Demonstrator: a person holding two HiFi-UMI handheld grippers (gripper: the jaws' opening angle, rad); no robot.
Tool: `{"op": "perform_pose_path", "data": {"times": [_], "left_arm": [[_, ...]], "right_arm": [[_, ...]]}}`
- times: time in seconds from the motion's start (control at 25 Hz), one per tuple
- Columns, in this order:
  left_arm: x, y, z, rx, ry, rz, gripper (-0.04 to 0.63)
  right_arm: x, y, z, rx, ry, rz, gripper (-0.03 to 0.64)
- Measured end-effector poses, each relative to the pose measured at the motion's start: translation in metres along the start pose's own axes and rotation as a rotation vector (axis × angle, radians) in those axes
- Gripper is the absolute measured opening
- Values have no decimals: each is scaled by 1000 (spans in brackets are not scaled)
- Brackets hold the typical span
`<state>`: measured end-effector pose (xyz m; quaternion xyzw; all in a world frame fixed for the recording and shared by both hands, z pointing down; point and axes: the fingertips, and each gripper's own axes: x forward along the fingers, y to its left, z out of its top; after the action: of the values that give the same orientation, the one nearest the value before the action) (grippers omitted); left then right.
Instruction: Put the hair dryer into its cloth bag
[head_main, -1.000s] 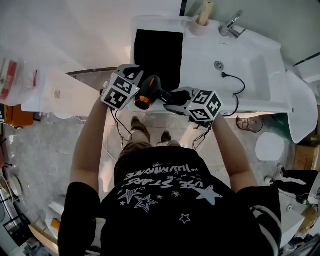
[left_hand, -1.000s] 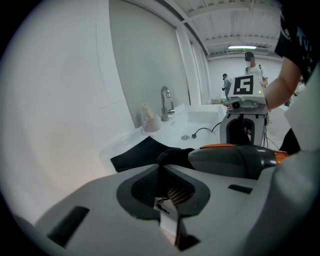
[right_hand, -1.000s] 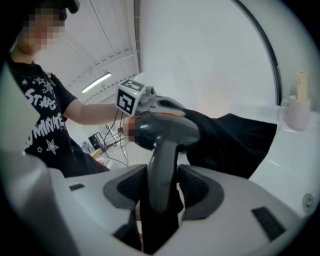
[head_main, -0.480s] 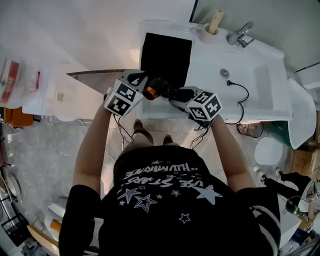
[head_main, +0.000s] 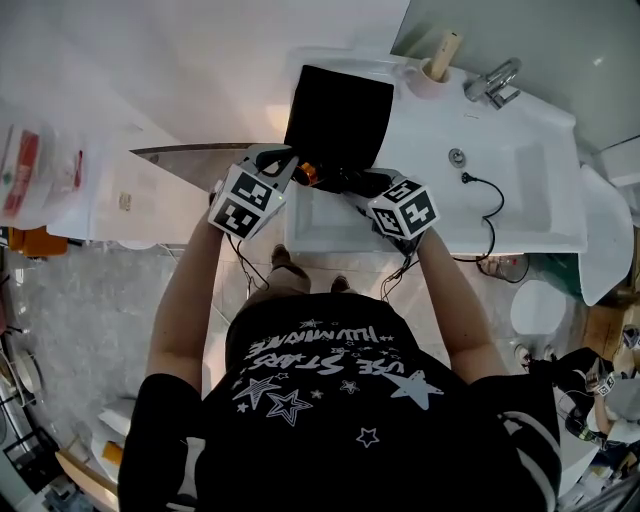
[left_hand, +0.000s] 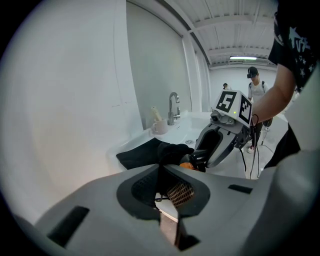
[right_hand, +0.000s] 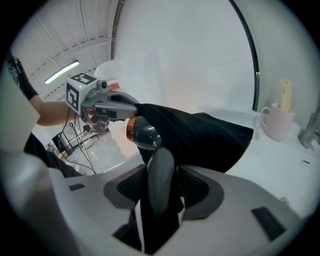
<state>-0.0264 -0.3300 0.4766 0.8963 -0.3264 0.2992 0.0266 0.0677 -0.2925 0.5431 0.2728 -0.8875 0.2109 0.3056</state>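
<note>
A black cloth bag (head_main: 338, 112) lies on the white counter (head_main: 420, 130) left of the sink. My left gripper (head_main: 286, 160) is shut on the near edge of the bag (left_hand: 142, 152), lifting its mouth. My right gripper (head_main: 353, 182) is shut on the handle of the dark grey hair dryer (right_hand: 156, 180). The dryer's body (right_hand: 143, 134), with an orange ring, sits at the bag's mouth, and its front end is hidden under the cloth (right_hand: 200, 131). In the head view only a bit of the dryer (head_main: 322, 177) shows between the two grippers.
The sink basin (head_main: 512, 172) and the faucet (head_main: 495, 80) are to the right of the bag. A pale cup (head_main: 432, 68) holding a stick stands behind it. A black cord (head_main: 486, 195) runs over the basin's edge. The wall rises close on the left. Two people (left_hand: 256, 90) stand far off.
Both grippers moved away from the person toward the bag. The dryer, held clear in front of the counter's edge before, now has its front under the bag's lifted edge.
</note>
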Motion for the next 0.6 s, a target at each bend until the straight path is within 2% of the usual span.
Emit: {"op": "perform_pose_path", "data": {"times": [0.36, 0.6], "left_arm": [[10, -7, 10, -6, -26, -35, 25], [22, -15, 6, -11, -24, -57, 25]], "right_arm": [[14, -43, 21, 112, -21, -154, 204], [27, -66, 29, 146, -27, -219, 204]]}}
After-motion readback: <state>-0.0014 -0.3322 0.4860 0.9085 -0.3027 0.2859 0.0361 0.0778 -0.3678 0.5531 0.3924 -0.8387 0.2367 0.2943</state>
